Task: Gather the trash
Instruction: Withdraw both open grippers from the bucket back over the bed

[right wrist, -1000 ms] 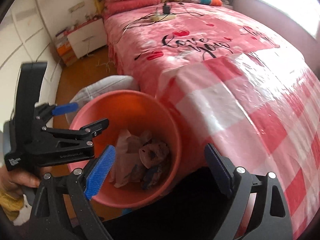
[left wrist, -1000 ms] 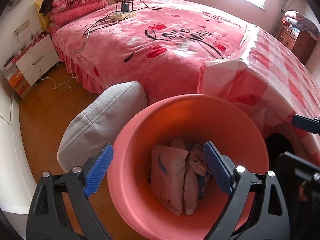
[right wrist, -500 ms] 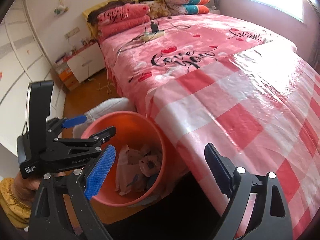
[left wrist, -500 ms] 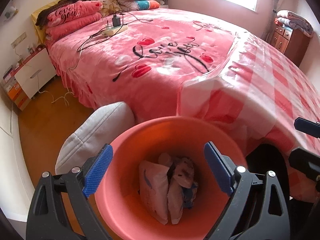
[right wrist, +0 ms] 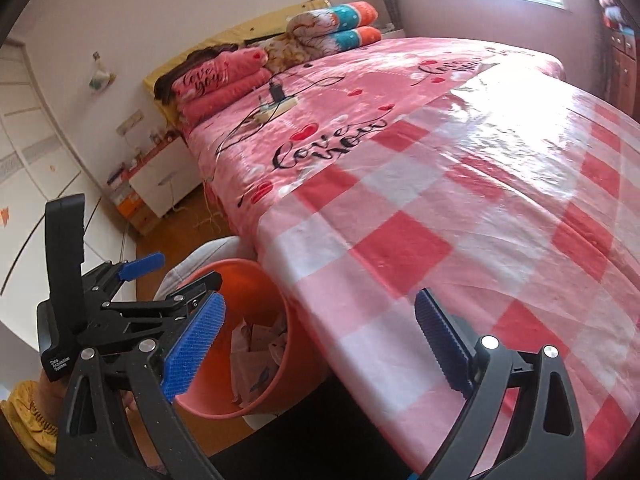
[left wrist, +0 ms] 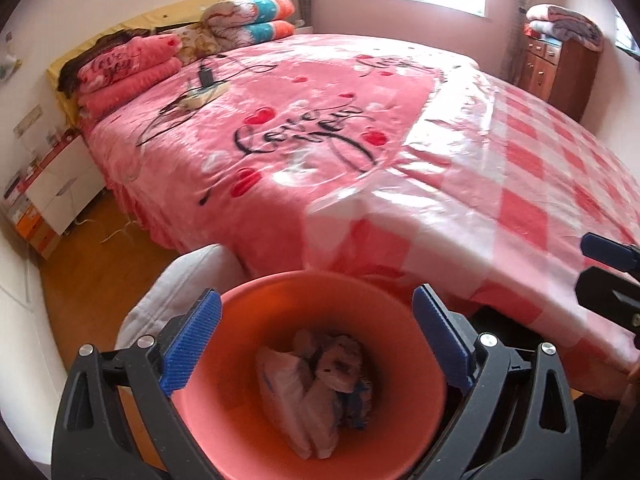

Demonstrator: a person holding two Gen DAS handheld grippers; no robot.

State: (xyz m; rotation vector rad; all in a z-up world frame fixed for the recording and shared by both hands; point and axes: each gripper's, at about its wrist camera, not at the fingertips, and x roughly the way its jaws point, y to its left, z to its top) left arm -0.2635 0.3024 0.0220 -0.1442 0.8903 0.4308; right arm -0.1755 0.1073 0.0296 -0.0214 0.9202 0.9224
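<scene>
We look down along both grippers at a pink bin (left wrist: 312, 364) on the floor at the foot of a bed (left wrist: 328, 136). In the left wrist view the bin fills 6 o'clock, and crumpled wrappers (left wrist: 316, 384) lie at its bottom.

The left gripper (left wrist: 316, 344) hangs above the bin mouth, its blue pads spread wide with nothing between them. The right gripper (right wrist: 320, 344) is likewise released and empty, over the checked sheet (right wrist: 460, 232) at the bed's edge. Its jaws, like the left's, have just been opening.

Compared with a second ago, the bin looks smaller and sits lower in both views, and more of the bed shows at 12 o'clock. We judge both hands to be lifting back from the bin. In the right wrist view the bin has slid toward 7 o'clock, with the left gripper just left of it at 8 o'clock.

For the task, this reads as a drop finished: the trash is in the bin and both tongs are free. We see no further trash on the sheet or the bed cover. A power strip (left wrist: 202, 94) with cables lies near the pillows (left wrist: 128, 68) at 11 o'clock.
</scene>
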